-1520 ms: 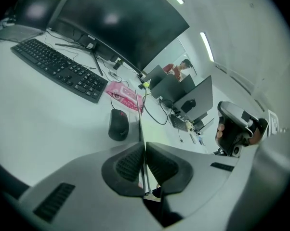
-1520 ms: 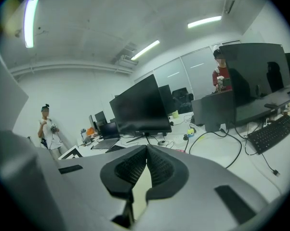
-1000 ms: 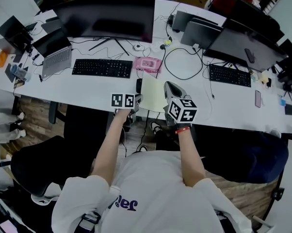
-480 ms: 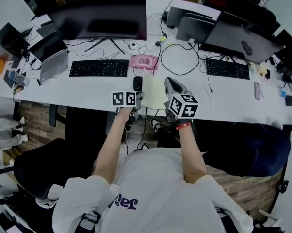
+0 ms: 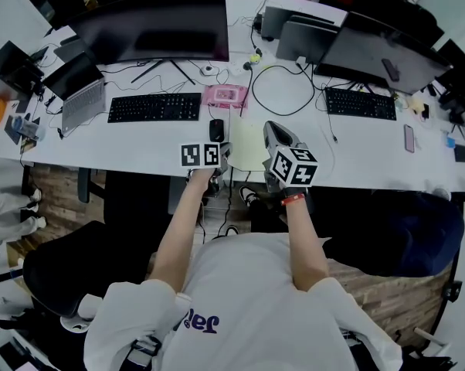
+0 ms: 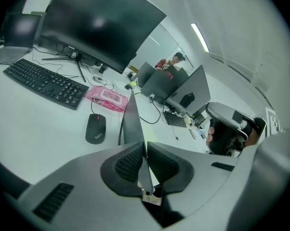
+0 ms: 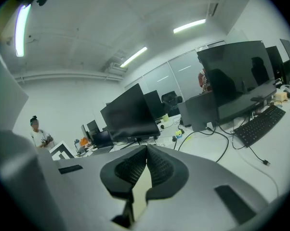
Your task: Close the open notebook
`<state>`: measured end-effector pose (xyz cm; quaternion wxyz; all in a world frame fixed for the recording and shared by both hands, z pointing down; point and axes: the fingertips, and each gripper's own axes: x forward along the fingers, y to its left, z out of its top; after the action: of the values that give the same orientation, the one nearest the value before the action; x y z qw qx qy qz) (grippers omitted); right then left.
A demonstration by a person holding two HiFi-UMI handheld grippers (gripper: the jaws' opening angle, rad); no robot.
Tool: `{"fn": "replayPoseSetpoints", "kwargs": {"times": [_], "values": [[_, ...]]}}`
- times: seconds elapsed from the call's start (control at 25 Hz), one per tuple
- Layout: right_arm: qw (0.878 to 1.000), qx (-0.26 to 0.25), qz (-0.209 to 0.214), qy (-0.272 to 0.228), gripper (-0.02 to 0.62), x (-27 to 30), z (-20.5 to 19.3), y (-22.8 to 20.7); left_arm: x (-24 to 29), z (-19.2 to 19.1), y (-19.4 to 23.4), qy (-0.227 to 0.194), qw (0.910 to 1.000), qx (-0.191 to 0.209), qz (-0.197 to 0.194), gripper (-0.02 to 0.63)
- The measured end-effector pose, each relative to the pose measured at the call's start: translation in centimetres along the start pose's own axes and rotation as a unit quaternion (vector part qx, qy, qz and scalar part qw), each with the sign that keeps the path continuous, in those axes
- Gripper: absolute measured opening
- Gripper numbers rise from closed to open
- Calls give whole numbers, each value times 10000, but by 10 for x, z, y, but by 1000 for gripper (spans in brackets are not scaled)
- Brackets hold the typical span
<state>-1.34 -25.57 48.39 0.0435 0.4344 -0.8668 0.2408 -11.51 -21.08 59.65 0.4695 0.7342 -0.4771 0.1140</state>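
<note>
Notebook (image 5: 246,145) lying on worktop (image 5: 140,141); left tongs (image 6: 145,146) pinching raised cover (image 6: 133,121), just easing apart; right tongs (image 7: 147,148) clamping pale page (image 7: 141,196).

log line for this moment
left hand-held gripper: on notebook cover, jaws just opening | right hand-held gripper: shut on page | cover upright

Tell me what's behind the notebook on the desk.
Behind the notebook, the head view shows a black mouse, then a pink pack and a dark monitor further back. The desk directly beneath the notebook is covered by its pages.
</note>
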Motion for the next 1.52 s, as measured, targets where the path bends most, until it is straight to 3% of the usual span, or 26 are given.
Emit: {"fn": "replayPoseSetpoints", "kwargs": {"times": [0.44,0.92,1.52], "values": [[9999,104,-59,-75,15,-7,5,-12,11,0,-22,-54,9999,33,-93,60],[9989,399,-208,-145,15,-18,8,-37,20,-1,-38,-259,9994,-126,186,57],[9972,657,-318,-179,15,-19,1,-54,36,-3,-53,-77,9998,80,170,61]]}}
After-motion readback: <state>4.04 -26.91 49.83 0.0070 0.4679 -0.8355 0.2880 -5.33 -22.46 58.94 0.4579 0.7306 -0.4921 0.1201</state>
